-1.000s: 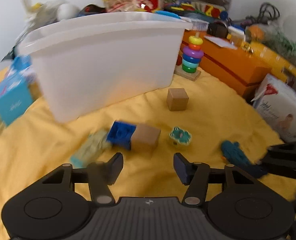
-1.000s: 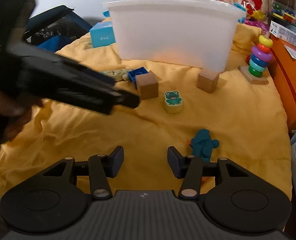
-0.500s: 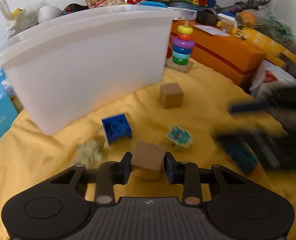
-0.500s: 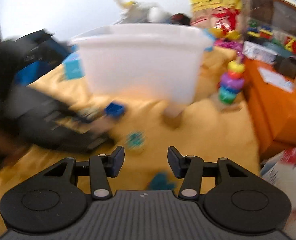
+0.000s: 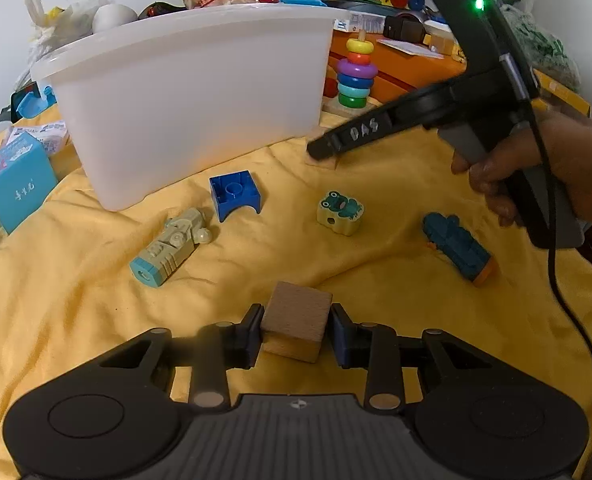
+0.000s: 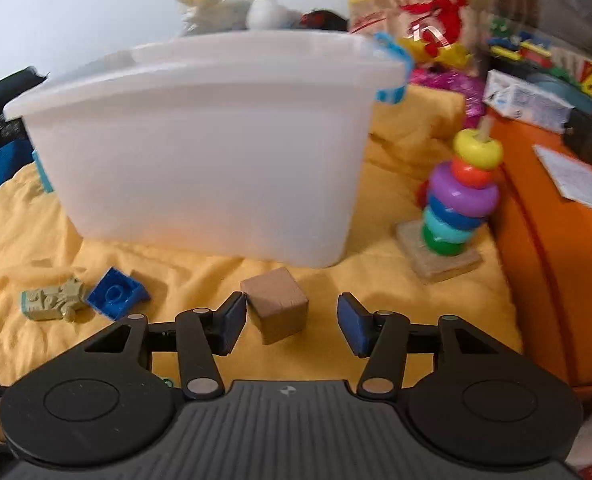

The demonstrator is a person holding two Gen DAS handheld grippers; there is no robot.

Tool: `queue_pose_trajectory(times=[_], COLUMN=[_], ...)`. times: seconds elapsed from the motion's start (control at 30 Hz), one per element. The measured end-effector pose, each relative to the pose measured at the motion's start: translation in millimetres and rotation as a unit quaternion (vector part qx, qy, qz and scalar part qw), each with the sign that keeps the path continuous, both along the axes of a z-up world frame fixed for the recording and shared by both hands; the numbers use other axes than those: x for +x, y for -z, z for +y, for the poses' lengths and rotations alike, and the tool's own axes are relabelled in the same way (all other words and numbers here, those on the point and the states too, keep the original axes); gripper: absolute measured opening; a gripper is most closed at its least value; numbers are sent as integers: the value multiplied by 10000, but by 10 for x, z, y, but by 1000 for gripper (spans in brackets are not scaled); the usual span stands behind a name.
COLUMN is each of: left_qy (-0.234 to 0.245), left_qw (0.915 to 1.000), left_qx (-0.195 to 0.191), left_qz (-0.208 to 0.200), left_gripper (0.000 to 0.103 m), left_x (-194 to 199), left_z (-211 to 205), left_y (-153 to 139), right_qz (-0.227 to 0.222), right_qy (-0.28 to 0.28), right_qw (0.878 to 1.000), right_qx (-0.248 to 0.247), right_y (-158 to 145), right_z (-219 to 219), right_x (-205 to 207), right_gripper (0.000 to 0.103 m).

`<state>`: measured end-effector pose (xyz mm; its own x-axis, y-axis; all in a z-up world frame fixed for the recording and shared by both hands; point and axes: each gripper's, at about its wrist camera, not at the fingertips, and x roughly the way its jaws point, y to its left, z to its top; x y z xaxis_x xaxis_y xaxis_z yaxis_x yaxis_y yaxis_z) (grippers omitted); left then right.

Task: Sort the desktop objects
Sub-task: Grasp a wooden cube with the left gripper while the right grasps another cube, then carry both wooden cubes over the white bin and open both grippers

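A rigid, light wooden cube was clamped by the left tongs; right tongs gaped wide around another cube, flat sides offered.

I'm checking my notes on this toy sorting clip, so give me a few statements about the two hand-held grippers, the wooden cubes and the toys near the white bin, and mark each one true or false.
1. The left hand-held gripper is shut on a wooden cube. True.
2. The right hand-held gripper has clamped the second wooden cube. False: its jaws stand open, with that cube between them and a gap on the right side.
3. The blue brick lies on the yellow cloth, outside the white bin. True.
4. The frog block sits inside the white bin. False: it lies on the cloth in front of the bin.
5. The ring stacker stands upright on its wooden base. True.
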<state>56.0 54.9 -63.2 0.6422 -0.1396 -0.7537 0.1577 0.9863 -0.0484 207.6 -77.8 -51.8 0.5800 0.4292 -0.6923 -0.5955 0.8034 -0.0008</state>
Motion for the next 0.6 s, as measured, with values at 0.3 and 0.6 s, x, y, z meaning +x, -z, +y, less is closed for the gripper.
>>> queue_pose_trajectory(times=[0.3, 0.6], left_qy=[-195, -181], left_qw=[9978, 9841], left_qx=[-78, 25], left_qz=[-627, -1766], left_gripper=[38, 38], left_x=[-5, 443], left_z=[117, 355], left_y=[-556, -1509], right_qz=[36, -842], right_qy=[-154, -312], right_qw=[9996, 9908], right_qx=[252, 1016], right_y=[-153, -1068], right_z=[-141, -277], right_x=[-212, -345], right_gripper=[36, 36])
